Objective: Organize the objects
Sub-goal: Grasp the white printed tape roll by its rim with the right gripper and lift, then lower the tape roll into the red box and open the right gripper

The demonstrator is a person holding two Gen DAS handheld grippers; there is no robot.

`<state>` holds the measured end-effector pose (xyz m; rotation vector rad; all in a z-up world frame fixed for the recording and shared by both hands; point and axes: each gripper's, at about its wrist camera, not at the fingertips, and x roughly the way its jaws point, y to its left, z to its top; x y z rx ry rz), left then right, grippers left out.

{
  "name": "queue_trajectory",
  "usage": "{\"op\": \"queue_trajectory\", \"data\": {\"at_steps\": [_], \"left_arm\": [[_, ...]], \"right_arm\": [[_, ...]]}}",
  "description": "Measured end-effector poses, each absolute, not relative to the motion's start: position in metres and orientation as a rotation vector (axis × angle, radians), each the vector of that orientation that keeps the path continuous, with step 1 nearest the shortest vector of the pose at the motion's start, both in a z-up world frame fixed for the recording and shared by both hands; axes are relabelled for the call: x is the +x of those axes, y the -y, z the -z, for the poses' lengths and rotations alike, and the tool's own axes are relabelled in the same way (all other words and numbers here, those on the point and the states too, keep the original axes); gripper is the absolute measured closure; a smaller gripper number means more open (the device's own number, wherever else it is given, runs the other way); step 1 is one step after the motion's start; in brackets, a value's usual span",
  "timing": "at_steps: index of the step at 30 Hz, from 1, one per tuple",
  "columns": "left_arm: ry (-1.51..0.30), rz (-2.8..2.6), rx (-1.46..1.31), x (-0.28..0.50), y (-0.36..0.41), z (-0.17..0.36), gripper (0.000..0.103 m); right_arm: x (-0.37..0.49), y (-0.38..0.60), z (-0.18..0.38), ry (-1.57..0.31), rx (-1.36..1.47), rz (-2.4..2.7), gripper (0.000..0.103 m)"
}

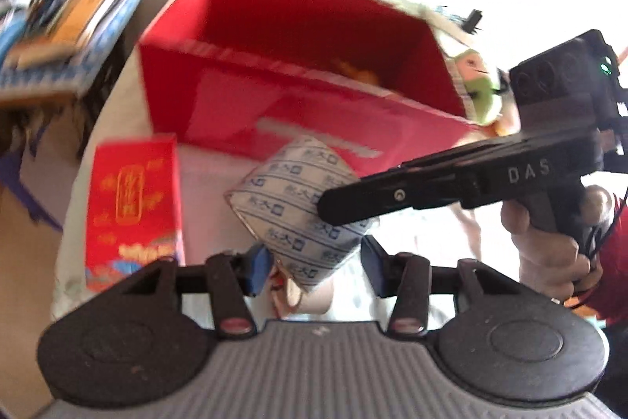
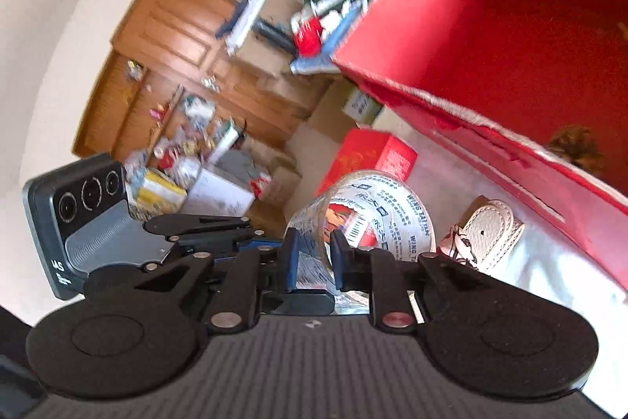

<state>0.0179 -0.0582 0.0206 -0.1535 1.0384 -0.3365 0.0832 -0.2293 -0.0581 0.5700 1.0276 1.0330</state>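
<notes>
both jaws clamp one tape roll [image 2: 376,222] — red box [image 1: 298,65] behind.

Left wrist view: rides on left gripper [image 1: 314,262], looks forward and steeply down along fingers, close over tape roll [image 1: 298,211] and open red box [image 1: 298,65]; right gripper [image 1: 345,207] enters from right side.

Right wrist view: rides on right gripper [image 2: 312,258], faces lower and flatter, toward wooden door [image 2: 168,38]; left gripper's body [image 2: 90,214] at left.

Shared: tape roll [image 2: 376,207], red box [image 2: 510,65], small red packet [image 1: 135,207] [image 2: 373,156].
</notes>
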Motion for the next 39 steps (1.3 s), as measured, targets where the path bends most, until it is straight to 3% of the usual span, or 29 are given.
{"op": "queue_trajectory", "data": {"at_steps": [12, 20, 25, 32, 39], "left_arm": [[-0.824, 0.533, 0.021, 0.03, 0.097, -0.117, 0.055], [-0.723, 0.66, 0.1, 0.091, 0.103, -0.143, 0.053], [-0.747, 0.743, 0.117, 0.151, 0.102, -0.127, 0.051], [-0.92, 0.794, 0.074, 0.226, 0.095, -0.066, 0.048], [-1.022, 0.786, 0.16, 0.255, 0.1, -0.013, 0.046]], "right_arm": [[0.062, 0.298, -0.017, -0.725, 0.637, -0.966, 0.085], [0.085, 0.309, -0.059, -0.59, 0.57, -0.789, 0.084], [0.116, 0.304, -0.064, -0.605, 0.516, -0.648, 0.084], [0.168, 0.29, -0.025, -0.742, 0.466, -0.46, 0.084], [0.192, 0.265, 0.008, -0.842, 0.354, -0.347, 0.084]]}}
